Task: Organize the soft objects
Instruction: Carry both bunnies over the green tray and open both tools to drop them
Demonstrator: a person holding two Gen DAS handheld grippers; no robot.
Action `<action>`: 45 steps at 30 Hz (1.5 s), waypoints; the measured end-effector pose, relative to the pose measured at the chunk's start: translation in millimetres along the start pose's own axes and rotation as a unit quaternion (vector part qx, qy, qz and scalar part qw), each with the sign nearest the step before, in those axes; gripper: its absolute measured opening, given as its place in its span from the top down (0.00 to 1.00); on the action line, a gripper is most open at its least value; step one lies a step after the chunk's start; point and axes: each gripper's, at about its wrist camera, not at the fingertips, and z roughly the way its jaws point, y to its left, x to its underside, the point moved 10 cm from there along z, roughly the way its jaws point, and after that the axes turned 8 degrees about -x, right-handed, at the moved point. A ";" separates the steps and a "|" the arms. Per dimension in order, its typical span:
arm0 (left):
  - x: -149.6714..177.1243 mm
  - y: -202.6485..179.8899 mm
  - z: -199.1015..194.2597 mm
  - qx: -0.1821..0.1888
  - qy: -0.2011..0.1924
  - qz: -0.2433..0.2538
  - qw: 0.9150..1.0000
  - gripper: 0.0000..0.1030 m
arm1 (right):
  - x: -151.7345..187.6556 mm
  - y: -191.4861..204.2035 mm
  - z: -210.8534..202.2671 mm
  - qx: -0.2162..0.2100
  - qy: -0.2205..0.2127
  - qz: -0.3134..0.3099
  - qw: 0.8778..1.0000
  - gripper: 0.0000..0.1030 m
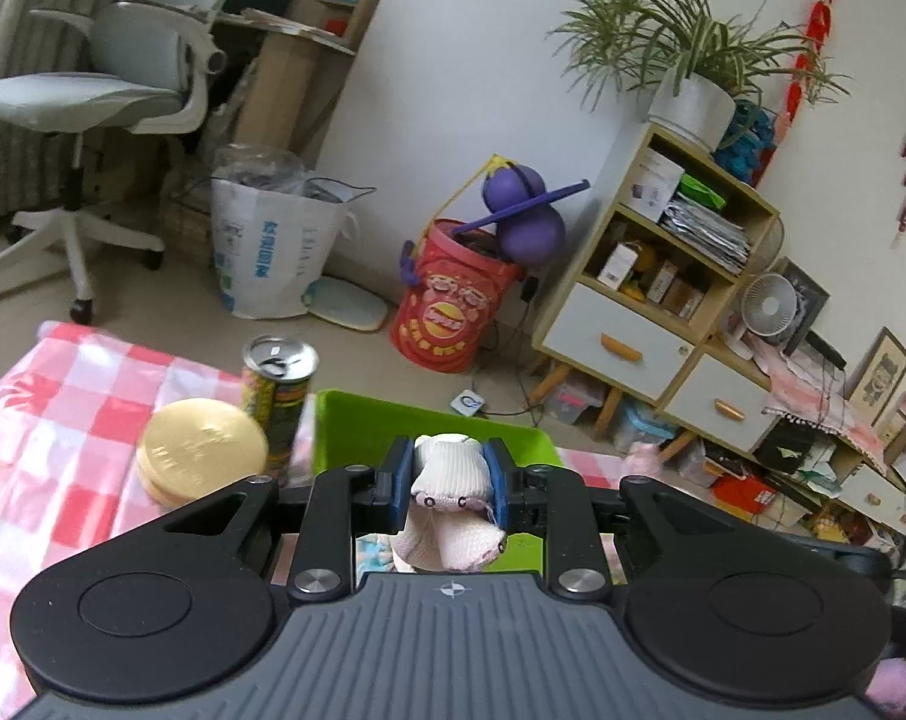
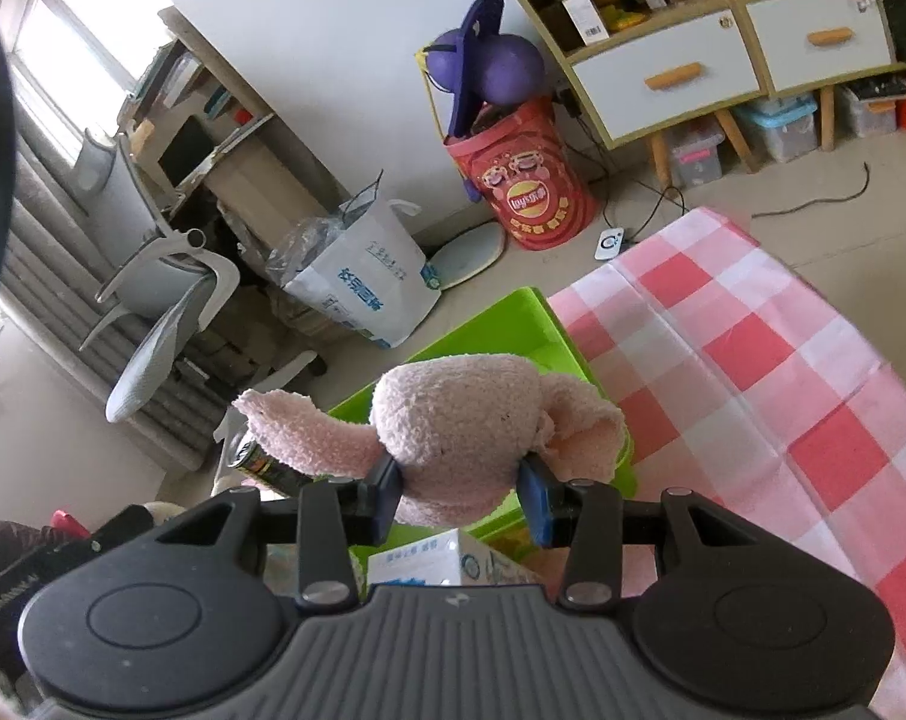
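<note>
Two soft things are in hand: our left tongs (image 1: 448,474) grasp a white sock (image 1: 450,498), right tongs (image 2: 462,495) a pink plush (image 2: 459,426), both not yet inside the green bin (image 1: 357,420).

The right gripper (image 2: 462,492) clamps a pink plush toy (image 2: 459,426) — ears flopping sideways. Behind it sits a green bin (image 2: 513,324) on the checkered cloth (image 2: 753,372).

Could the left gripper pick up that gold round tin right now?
Probably not: the left gripper is already shut on a white sock. The gold round tin lies unobstructed on the checkered cloth, beside the can.
</note>
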 end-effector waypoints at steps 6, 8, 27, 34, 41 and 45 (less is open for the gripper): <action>1.0 -8.0 30.1 0.007 0.001 0.007 1.000 0.77 | -0.4 -15.0 22.3 -0.002 0.005 0.016 1.000 0.82; 2.1 -9.4 39.3 0.009 0.000 0.009 1.000 0.77 | 0.1 -19.3 29.7 -0.003 0.006 0.018 1.000 0.82; 43.8 -4.7 91.1 -0.035 0.064 0.065 0.995 0.44 | 9.4 -21.0 51.7 -0.006 0.025 -0.007 1.000 0.74; 48.3 1.0 72.2 -0.057 0.075 0.084 0.992 0.29 | 12.7 -13.3 38.2 0.021 0.028 -0.029 0.999 0.54; 55.0 11.2 42.2 -0.078 0.082 0.102 0.988 0.17 | 22.3 -2.7 16.8 0.049 0.041 -0.062 0.996 0.46; 62.0 19.7 24.7 -0.087 0.087 0.104 0.987 0.12 | 30.8 4.7 3.7 0.058 0.050 -0.076 0.994 0.44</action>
